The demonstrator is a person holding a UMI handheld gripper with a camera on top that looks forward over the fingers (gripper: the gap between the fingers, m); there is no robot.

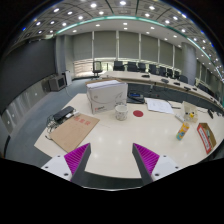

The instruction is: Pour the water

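Fingers (112, 160) spread wide, empty, over table (110, 140); cup (121, 112) beyond; bottle (183, 130) small, contents unclear.

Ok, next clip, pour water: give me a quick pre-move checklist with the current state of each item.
1. Claw open and empty: ok, nothing sits between its fingers.
2. Vessel in sight: ok, a white cup stands upright on the table, beyond the fingers.
3. Water source identified: cannot tell; a small yellow bottle stands to the right, contents unclear.
4. Straight path to the cup: ok, bare tabletop lies between fingers and cup.
5. Clutter near the cup: not ok, a white box stands close behind it and a red round item lies beside it.
6. Cup's fill level: cannot tell.
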